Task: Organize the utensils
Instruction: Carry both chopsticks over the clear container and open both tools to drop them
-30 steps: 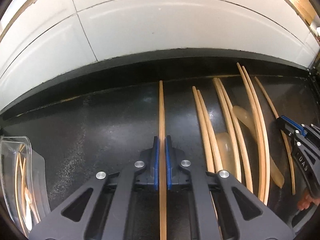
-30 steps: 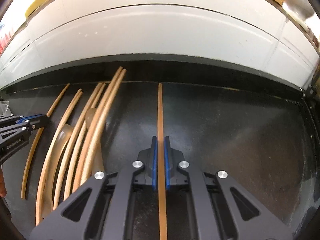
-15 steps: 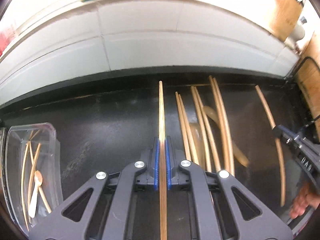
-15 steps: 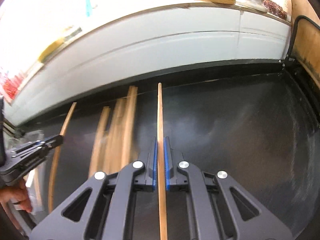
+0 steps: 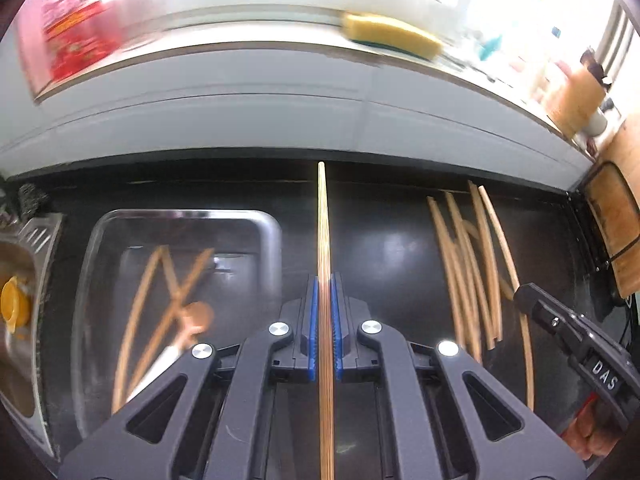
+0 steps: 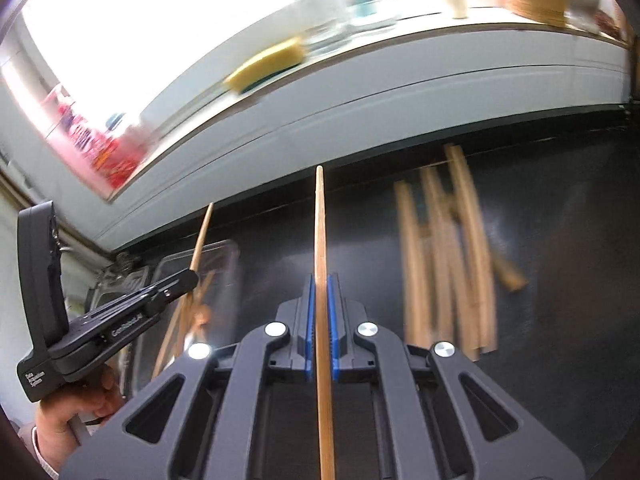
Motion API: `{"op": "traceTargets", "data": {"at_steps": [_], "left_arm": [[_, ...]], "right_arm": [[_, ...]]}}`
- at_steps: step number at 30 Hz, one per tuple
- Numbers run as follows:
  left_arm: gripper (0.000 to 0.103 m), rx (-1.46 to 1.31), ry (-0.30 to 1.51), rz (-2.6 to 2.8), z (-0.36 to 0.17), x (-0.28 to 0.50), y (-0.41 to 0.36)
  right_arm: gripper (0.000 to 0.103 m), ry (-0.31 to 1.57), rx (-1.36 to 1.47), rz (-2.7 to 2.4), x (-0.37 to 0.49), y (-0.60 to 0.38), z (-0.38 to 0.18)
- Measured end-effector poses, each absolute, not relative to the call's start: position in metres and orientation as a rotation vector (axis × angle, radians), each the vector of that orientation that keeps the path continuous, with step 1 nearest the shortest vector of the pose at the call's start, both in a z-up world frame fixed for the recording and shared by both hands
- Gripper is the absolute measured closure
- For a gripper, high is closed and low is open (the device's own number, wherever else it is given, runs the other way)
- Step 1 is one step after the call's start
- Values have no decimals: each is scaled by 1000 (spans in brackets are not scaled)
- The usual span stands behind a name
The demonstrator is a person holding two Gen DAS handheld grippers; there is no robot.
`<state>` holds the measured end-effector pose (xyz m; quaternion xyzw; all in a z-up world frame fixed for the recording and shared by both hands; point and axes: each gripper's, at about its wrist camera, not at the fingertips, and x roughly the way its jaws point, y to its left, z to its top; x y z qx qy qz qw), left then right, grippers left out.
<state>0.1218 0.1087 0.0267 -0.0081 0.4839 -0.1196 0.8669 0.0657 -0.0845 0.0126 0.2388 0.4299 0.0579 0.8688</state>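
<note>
My left gripper (image 5: 324, 280) is shut on a long wooden chopstick (image 5: 323, 208) that sticks out ahead of its blue pads. It hangs just right of a clear plastic container (image 5: 180, 214) holding several chopsticks and a wooden spoon (image 5: 196, 316). My right gripper (image 6: 319, 280) is shut on another chopstick (image 6: 320, 216), above the dark counter. A loose pile of chopsticks (image 5: 472, 272) lies on the counter to the right, blurred in the right wrist view as pile (image 6: 448, 260). Each gripper shows in the other's view: right gripper (image 5: 522, 300), left gripper (image 6: 192, 278).
A steel sink (image 5: 16, 320) with an orange object sits left of the container. A white tiled wall (image 5: 280, 120) backs the counter, with a yellow sponge (image 5: 392, 36) and a red package (image 5: 68, 40) on its ledge. A wooden board (image 5: 616, 232) stands at the far right.
Both grippers rose and swung left, each still holding its chopstick. The clear container came into fuller view under the left gripper, and the chopstick pile slid to the right.
</note>
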Motion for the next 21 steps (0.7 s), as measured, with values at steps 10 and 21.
{"op": "traceTargets", "data": {"at_steps": [10, 21], "left_arm": [[98, -91, 1058, -216, 28, 115, 230], [98, -125, 1103, -212, 10, 126, 275]], "right_arm": [[96, 926, 516, 216, 69, 36, 5], [96, 994, 524, 224, 100, 86, -4]]}}
